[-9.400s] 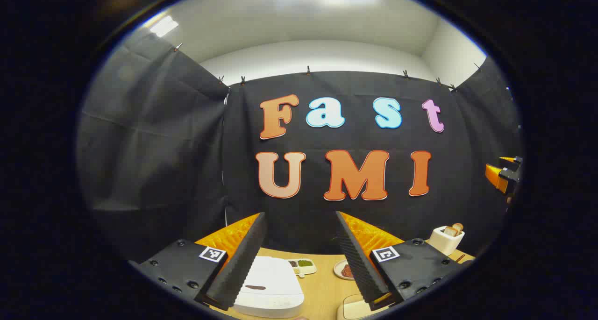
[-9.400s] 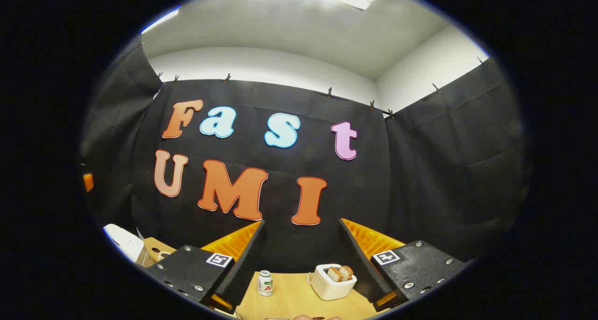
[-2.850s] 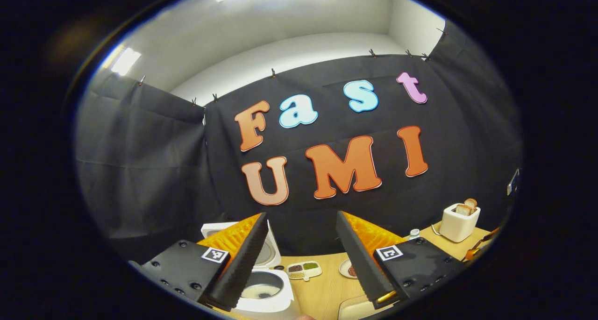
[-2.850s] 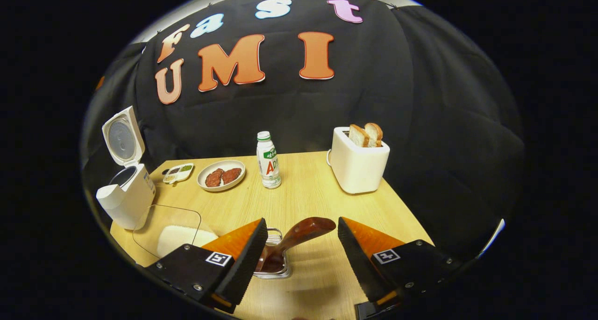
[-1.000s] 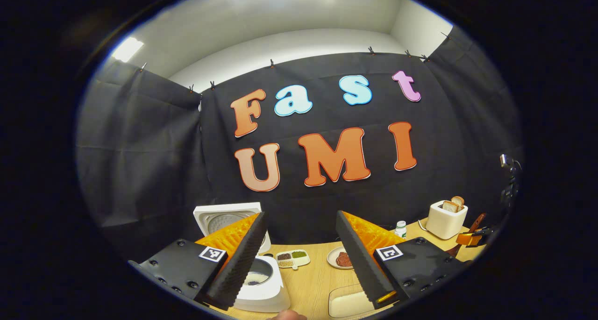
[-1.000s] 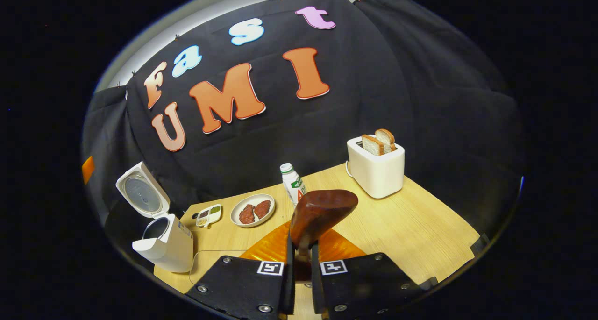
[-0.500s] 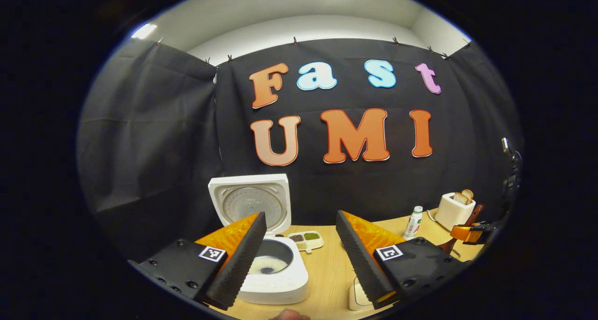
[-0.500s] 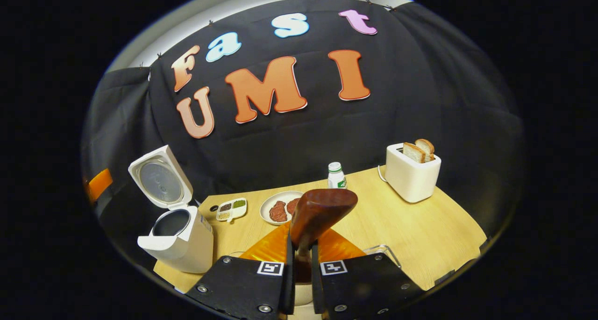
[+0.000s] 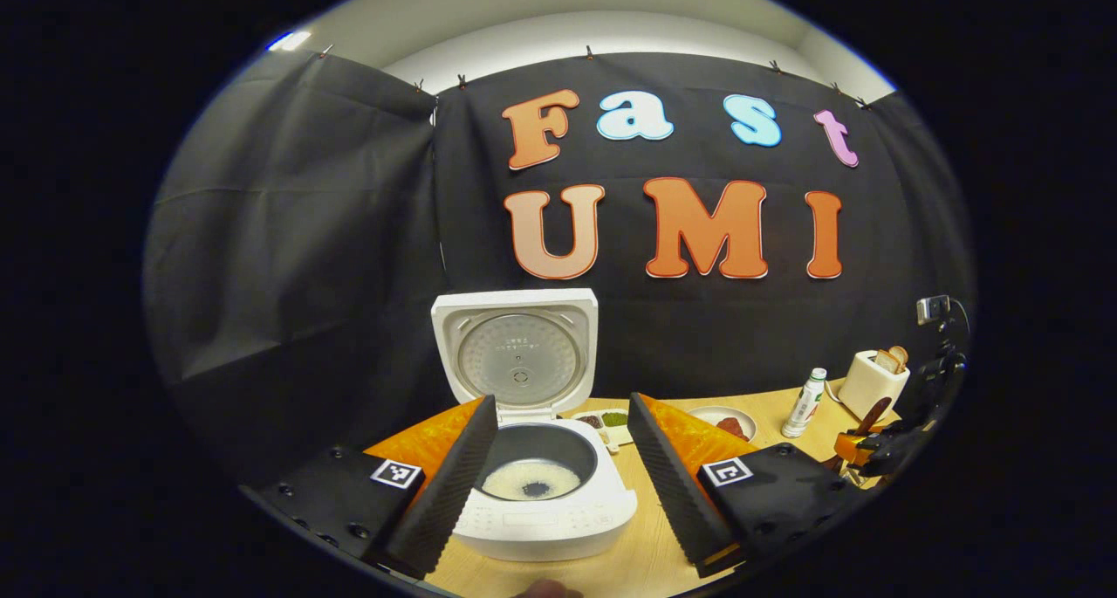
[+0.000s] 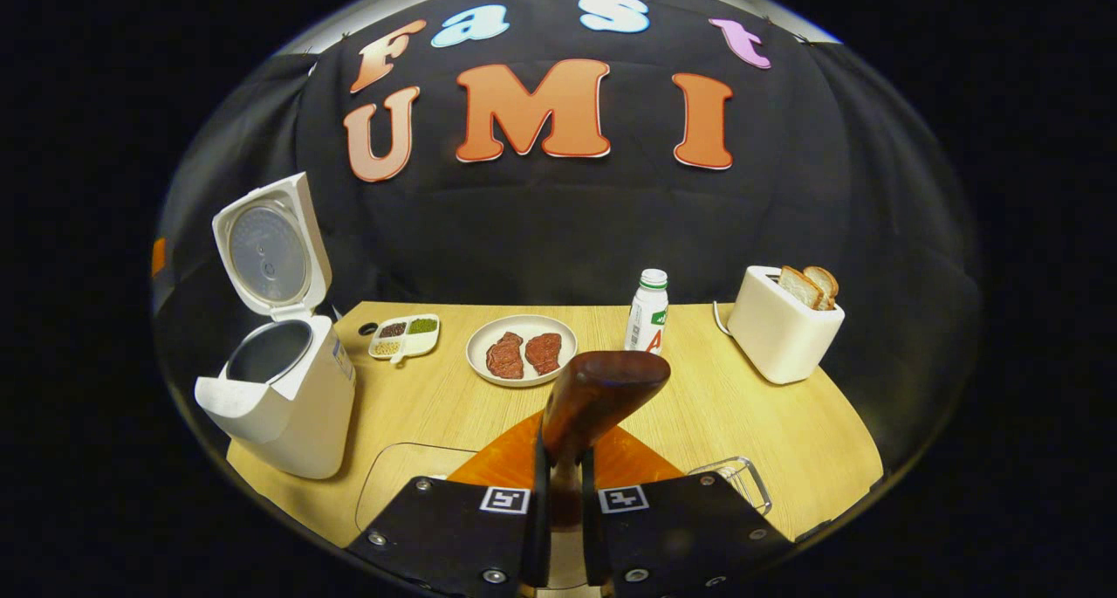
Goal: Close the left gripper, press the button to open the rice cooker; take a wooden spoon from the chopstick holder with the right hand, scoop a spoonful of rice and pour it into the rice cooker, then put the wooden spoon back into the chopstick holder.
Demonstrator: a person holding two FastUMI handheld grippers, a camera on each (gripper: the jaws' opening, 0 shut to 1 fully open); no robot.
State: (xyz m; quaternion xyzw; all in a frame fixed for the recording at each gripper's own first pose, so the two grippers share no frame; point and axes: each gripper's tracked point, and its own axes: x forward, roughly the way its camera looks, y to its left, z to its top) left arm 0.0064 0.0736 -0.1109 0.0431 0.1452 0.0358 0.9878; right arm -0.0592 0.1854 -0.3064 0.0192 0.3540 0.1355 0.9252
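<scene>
Light wood table [image 10: 750,423] in a booth w/ black cloth walls and a white ceiling strip above. Rice cooker [image 10: 288,406] sits at the table's left end, lid up, dark inner pot w/ a thin ring of white grains at the bottom [image 9: 532,480]. Behind it a small divided dish [image 10: 404,336] w/ dark, green and pale bits, then a plate [image 10: 521,338] w/ two brown patties, a white bottle [image 10: 647,312], a toaster [image 10: 783,327] w/ two bread slices sticking up. Clear container [image 10: 397,476] near the front edge, contents hidden; wire chopstick holder [image 10: 742,484] just right of it. Right gripper [image 10: 558,493] clamped tight on the wooden spoon [image 10: 598,393]. Left gripper [image 9: 558,467] spread wide, nothing in it, cooker between its fingers
</scene>
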